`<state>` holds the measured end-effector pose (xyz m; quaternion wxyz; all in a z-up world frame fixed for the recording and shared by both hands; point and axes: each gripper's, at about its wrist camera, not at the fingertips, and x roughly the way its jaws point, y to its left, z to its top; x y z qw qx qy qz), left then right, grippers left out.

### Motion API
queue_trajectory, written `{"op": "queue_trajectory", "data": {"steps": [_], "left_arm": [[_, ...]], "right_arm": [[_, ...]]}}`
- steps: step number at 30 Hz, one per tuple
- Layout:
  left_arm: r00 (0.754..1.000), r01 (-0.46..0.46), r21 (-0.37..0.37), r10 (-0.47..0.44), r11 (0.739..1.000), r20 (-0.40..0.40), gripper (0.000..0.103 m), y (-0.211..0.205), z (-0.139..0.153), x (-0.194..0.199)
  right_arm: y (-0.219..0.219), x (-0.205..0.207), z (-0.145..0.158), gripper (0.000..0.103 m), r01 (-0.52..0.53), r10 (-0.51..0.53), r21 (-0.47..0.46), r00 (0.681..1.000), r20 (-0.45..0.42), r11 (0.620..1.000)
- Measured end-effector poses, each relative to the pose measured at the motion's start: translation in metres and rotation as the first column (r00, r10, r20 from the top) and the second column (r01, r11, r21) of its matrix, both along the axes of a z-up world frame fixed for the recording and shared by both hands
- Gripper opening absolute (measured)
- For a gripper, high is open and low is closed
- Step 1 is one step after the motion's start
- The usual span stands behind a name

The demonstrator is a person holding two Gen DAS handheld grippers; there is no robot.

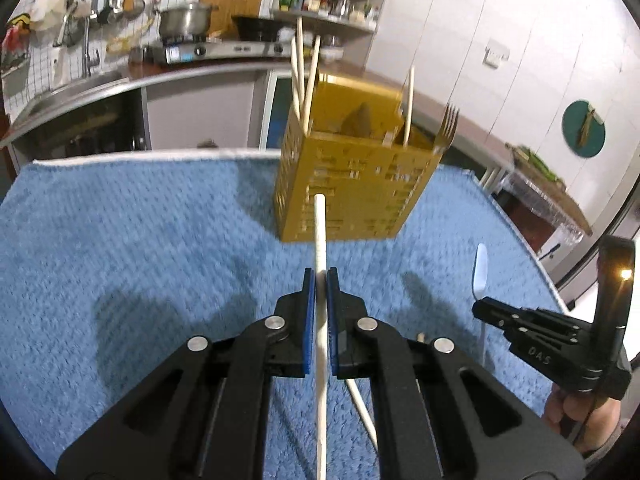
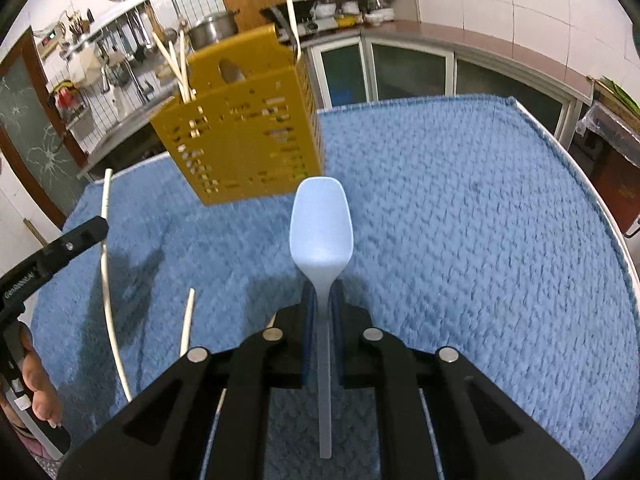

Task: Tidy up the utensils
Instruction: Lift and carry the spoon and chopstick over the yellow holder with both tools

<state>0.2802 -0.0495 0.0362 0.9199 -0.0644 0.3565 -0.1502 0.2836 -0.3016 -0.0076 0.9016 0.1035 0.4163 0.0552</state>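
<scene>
A yellow perforated utensil holder point(image 1: 352, 176) stands on the blue towel point(image 1: 120, 240) and holds several chopsticks and a gold fork point(image 1: 446, 128). My left gripper point(image 1: 320, 280) is shut on a white chopstick point(image 1: 320, 232) that points at the holder. My right gripper point(image 2: 322, 292) is shut on the handle of a pale blue spoon point(image 2: 322, 224), its bowl just short of the holder point(image 2: 244, 132). The right gripper also shows in the left wrist view point(image 1: 480, 310), with the spoon point(image 1: 479, 272). The left gripper shows at the left of the right wrist view point(image 2: 100, 226).
Another white chopstick point(image 2: 187, 316) lies on the towel point(image 2: 480, 220) between the grippers. The table edge runs behind the holder. Beyond it are a kitchen counter with a stove and pot point(image 1: 186, 20), a sink point(image 1: 72, 88) and shelves.
</scene>
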Motion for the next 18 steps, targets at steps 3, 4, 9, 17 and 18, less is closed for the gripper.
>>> {"op": "queue_trajectory", "data": {"steps": [3,4,9,17,18], "left_arm": [[0.999,-0.002,-0.013,0.003,1.0,0.048,0.004,0.004,0.008,-0.004],[0.998,-0.002,-0.023,0.003,1.0,0.063,0.004,0.005,0.011,-0.005],[0.994,-0.006,-0.045,0.011,0.999,0.113,0.004,0.008,0.023,-0.006],[0.975,-0.027,-0.051,0.038,0.998,0.221,0.004,0.013,0.065,0.002],[0.971,-0.03,-0.046,0.04,0.998,0.235,0.004,0.012,0.072,0.004]], "right_arm": [[-0.004,-0.002,0.003,0.009,0.01,-0.01,0.007,0.999,0.032,1.0],[-0.005,-0.002,0.004,0.009,0.015,-0.015,0.012,0.999,0.043,1.0],[-0.01,-0.006,0.017,0.009,0.026,-0.028,0.017,0.991,0.134,1.0],[-0.014,0.007,0.072,0.008,0.033,-0.035,0.013,0.956,0.29,0.999],[-0.014,0.009,0.079,0.008,0.032,-0.035,0.014,0.953,0.302,0.999]]}}
